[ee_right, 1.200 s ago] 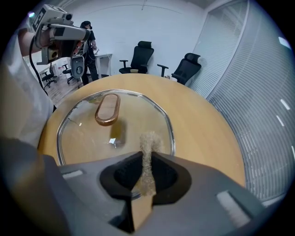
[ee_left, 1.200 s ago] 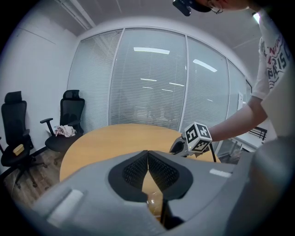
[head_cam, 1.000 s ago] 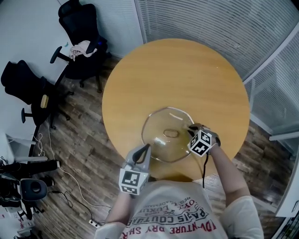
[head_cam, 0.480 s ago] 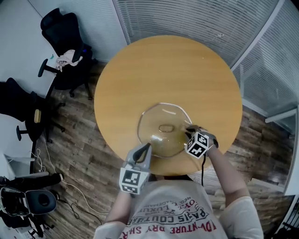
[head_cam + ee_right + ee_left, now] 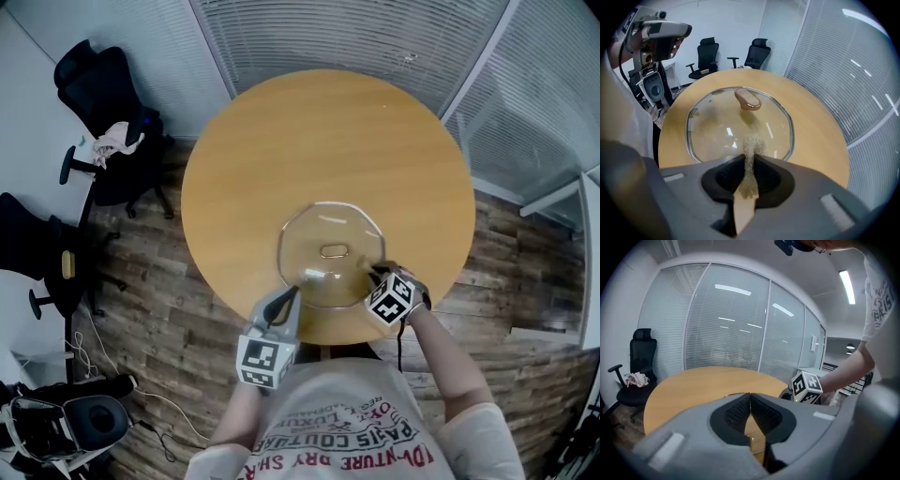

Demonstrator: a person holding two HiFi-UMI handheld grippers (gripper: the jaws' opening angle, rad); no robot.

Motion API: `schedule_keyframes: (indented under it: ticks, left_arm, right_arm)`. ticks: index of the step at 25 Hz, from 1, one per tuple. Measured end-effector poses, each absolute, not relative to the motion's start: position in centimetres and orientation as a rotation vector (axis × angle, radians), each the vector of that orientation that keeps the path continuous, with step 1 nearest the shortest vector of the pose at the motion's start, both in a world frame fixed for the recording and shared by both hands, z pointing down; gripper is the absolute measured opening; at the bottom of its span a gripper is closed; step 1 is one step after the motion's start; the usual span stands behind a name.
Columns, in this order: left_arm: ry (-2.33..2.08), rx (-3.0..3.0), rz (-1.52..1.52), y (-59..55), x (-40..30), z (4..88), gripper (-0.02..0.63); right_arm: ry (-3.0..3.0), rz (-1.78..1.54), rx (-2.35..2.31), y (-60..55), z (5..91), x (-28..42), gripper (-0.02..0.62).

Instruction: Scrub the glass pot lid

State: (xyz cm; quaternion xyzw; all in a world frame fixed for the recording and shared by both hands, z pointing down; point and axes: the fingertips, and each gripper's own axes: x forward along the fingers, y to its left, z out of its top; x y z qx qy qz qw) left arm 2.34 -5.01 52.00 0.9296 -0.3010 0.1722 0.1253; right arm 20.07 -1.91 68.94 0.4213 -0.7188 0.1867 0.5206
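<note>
The lid lies flat on the round table, towards the edge nearest the person, with its brown knob facing up in the middle of the glass. The person stands right against that edge with a gripper in each hand. The right gripper reaches in over the lid's rim from the person's right. Its jaws are clamped on a thin tan scrub pad, and the pad's rough, fuzzy end pokes out past them over the glass, just inside the near rim and in line with the knob. From here I can't tell whether that end presses on the glass or sits just above it. The left gripper comes in at the lid's near-left rim. Its jaws are drawn together so the dark pads meet at their tips, and I can see nothing caught between them, only a sliver of table and lid rim showing through the gap lower down. Whether it touches the lid I can't make out. The right gripper's marker cube shows just beyond it across the lid. Off to the person's left, two black office chairs stand on the wooden floor, one with a bundle of cloth on its seat. Slatted blinds line the glass walls beyond the table.
</note>
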Motion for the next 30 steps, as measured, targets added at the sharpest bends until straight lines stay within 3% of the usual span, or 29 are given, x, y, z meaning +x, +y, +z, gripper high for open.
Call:
schedule_keyframes:
  ticks: [30]
  left_arm:
    - [-0.628, 2.824, 0.501, -5.7, -6.4, 51.8, 0.009]
  right_arm:
    - [-1.646, 0.690, 1.215, 0.4, 68.6, 6.5, 0.058]
